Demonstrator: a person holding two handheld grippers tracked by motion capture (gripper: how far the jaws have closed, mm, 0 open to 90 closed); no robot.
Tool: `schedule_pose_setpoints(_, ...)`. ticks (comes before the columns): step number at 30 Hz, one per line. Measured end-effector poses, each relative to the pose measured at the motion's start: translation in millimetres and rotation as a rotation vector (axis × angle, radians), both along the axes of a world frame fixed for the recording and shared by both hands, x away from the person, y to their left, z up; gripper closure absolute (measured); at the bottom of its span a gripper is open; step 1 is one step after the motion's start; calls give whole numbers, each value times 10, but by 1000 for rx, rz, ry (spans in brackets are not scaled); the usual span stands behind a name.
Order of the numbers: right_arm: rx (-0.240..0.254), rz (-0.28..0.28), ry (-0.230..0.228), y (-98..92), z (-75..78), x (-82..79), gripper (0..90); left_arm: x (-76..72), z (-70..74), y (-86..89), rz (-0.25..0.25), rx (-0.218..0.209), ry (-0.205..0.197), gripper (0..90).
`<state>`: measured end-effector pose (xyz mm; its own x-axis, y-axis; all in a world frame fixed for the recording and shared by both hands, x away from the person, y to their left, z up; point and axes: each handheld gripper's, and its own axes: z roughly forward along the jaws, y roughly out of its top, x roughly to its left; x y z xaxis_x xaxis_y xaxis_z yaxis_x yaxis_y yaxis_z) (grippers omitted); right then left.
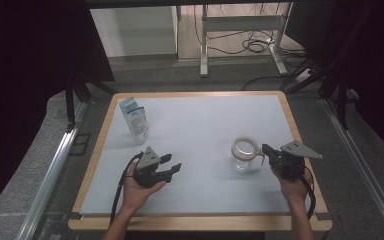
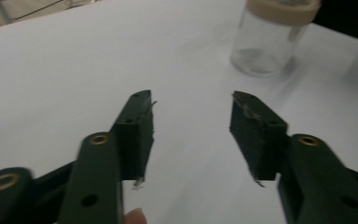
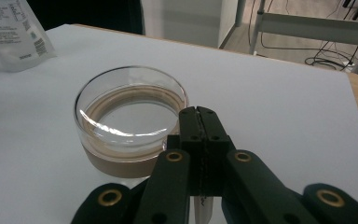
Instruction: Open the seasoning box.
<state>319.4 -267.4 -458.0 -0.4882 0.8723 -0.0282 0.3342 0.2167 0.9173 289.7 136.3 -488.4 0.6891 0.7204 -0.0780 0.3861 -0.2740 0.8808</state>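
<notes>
A clear glass jar (image 1: pixel 244 154) with a tan band under its open mouth stands on the white tabletop (image 1: pixel 205 120), right of centre. My right gripper (image 1: pixel 265 148) is shut, its tips against the jar's right rim. In the right gripper view the closed jaws (image 3: pixel 198 111) overlap the near rim of the jar (image 3: pixel 130 126); I cannot tell whether glass is pinched between them. My left gripper (image 1: pixel 174 162) lies left of centre, pointing right toward the jar. Its jaws (image 2: pixel 191 100) stand open with nothing between them, and the jar (image 2: pixel 272 37) is ahead and to the right.
A white and blue pouch (image 1: pixel 136 119) stands upright at the table's far left, also seen in the right gripper view (image 3: pixel 16 35). A wooden border (image 1: pixel 300 130) frames the tabletop. Metal table legs and cables (image 1: pixel 240 45) lie on the floor beyond.
</notes>
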Motion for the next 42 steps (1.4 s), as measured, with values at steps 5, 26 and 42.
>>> schedule_pose_setpoints(5,1,0,1,1,0,1,900,218,66,-416,-60,7,18,683)
schedule_pose_setpoints(26,15,17,3,3,-20,21,900,780,183,-1376,-186,34,34,900)
schedule_pose_setpoints(42,25,19,7,-13,-25,20,900,778,242,-1498,-213,60,32,900)
